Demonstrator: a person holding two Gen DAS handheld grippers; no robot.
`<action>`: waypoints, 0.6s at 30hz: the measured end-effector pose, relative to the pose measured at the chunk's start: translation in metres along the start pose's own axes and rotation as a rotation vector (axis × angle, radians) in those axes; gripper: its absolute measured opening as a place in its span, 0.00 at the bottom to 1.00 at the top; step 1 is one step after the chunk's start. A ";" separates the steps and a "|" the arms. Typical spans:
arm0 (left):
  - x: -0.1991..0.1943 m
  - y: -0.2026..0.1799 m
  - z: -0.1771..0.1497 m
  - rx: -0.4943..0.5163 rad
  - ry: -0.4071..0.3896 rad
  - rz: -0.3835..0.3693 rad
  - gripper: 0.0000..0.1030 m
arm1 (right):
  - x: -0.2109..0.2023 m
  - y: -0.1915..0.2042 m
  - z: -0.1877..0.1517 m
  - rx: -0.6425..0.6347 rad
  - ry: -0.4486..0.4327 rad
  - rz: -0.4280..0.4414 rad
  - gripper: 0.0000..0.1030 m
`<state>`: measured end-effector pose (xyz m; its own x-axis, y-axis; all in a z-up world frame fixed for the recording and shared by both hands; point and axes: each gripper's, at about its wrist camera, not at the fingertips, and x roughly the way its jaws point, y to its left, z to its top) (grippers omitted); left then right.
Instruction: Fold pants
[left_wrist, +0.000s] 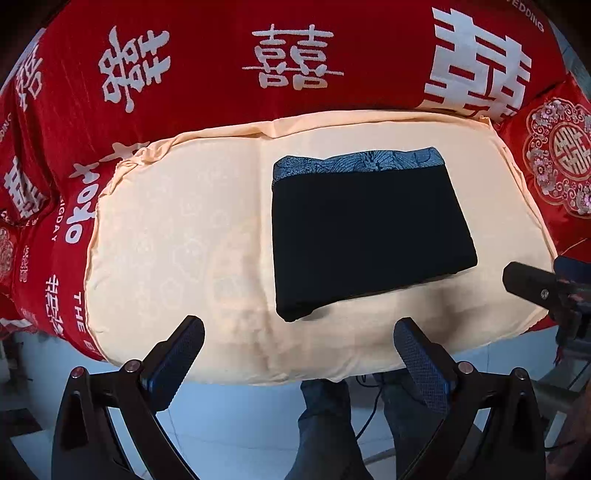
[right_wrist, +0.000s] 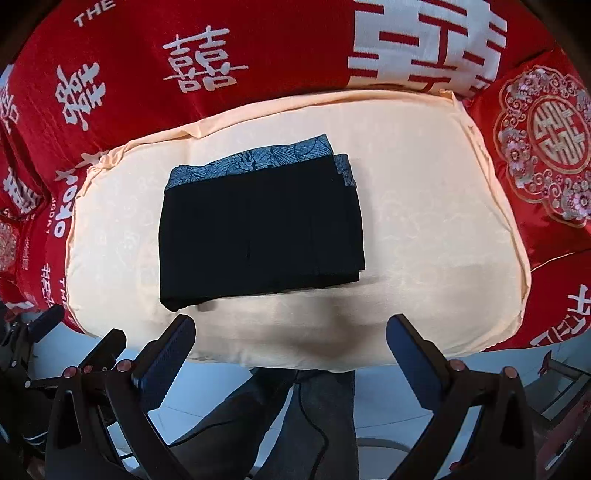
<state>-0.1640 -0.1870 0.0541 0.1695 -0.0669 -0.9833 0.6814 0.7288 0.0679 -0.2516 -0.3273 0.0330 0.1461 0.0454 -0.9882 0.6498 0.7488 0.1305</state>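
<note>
Black pants (left_wrist: 369, 236) lay folded on the cushion (left_wrist: 177, 236); your left gripper (left_wrist: 299, 354) and right gripper (right_wrist: 291, 347) were released, so tidying edges seemed enough.

Black pants (left_wrist: 369, 236) folded flat, patterned waistband showing

Folded pants (left_wrist: 369, 229) on cushion (left_wrist: 177, 236), bedspread (left_wrist: 221, 110) behind.

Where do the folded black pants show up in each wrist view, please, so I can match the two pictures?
Left wrist: the folded black pants lie right of centre on the cream cushion.
Right wrist: the pants lie left of centre on the same cushion.
Shared landmark: the round-patterned red pillow at the right edge of both.
</note>
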 end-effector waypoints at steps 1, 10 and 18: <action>0.000 -0.001 -0.001 -0.006 0.002 0.003 1.00 | -0.002 0.002 -0.001 -0.004 -0.003 -0.002 1.00; -0.006 -0.002 -0.005 -0.027 0.013 0.015 1.00 | -0.015 0.012 -0.007 -0.027 -0.028 -0.024 1.00; -0.009 -0.005 -0.004 -0.027 0.017 0.022 1.00 | -0.022 0.018 -0.011 -0.043 -0.051 -0.064 1.00</action>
<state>-0.1715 -0.1873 0.0617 0.1723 -0.0393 -0.9843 0.6578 0.7483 0.0853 -0.2513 -0.3081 0.0558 0.1439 -0.0363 -0.9889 0.6267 0.7767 0.0627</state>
